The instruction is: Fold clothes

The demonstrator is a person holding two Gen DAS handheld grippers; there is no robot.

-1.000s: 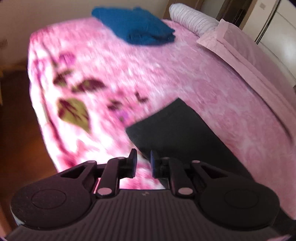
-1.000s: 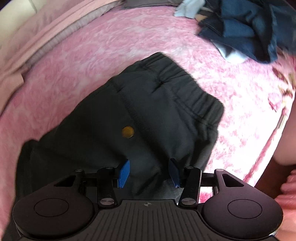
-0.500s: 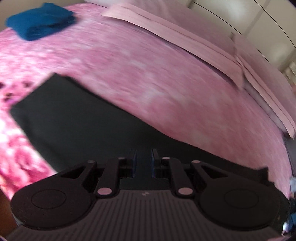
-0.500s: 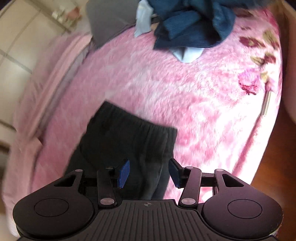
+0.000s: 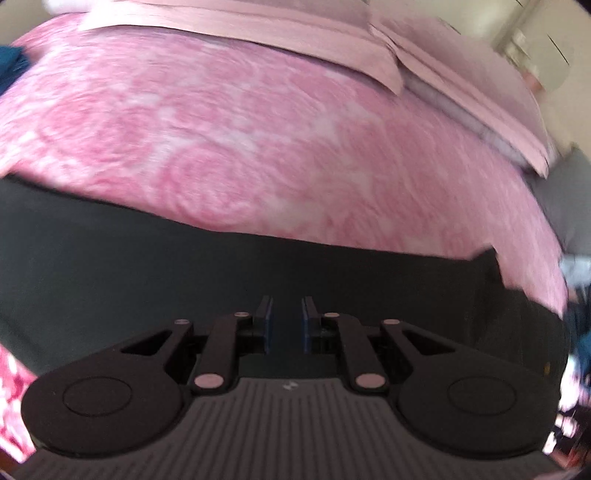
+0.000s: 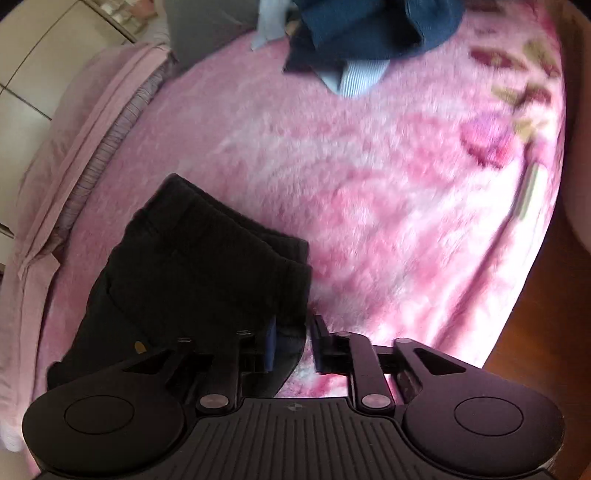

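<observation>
Dark trousers (image 5: 221, 277) lie flat in a long band across the pink blanket (image 5: 258, 129). My left gripper (image 5: 285, 325) hovers over the middle of that band, its blue pads a narrow gap apart and only dark cloth showing between them. In the right wrist view the trousers' (image 6: 207, 277) elastic waistband end points away from me. My right gripper (image 6: 293, 343) sits at the near right corner of that waistband. Its fingers straddle the cloth edge, with pink blanket (image 6: 369, 184) still showing beside the right finger.
Pale pink pillows (image 5: 443, 55) line the bed's far side. A heap of dark blue and light blue clothes (image 6: 369, 29) lies beyond the trousers, with a grey cloth (image 6: 207, 26) beside it. The bed edge and wooden floor (image 6: 535, 332) are at the right.
The left gripper swung from the trouser leg end to over the middle of the band. The right gripper slid to the waistband's right corner, and its fingers narrowed.
</observation>
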